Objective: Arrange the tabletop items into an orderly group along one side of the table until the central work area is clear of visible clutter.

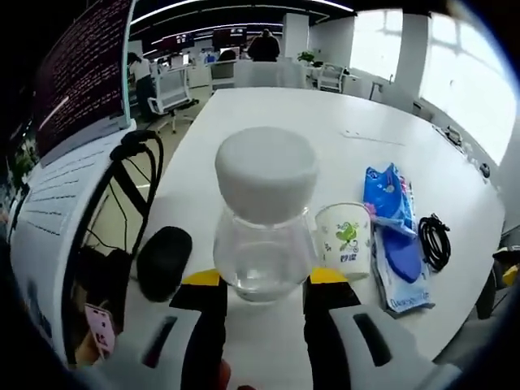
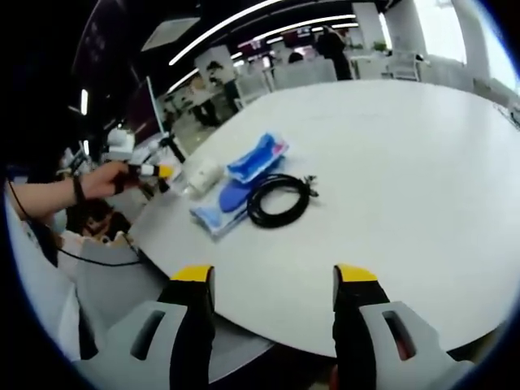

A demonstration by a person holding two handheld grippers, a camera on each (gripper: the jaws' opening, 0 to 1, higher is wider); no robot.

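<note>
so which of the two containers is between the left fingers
The clear jar with the white lid, sitting between the left gripper fingers. The paper cup with the green print stands beside it, outside them.

Bright window glare, warped edges

We're in an open-plan office: strip ceiling lights (image 1: 244,8), rows of office chairs (image 1: 171,93), a monitor (image 1: 81,73) full of text, big windows (image 1: 463,81).
</note>
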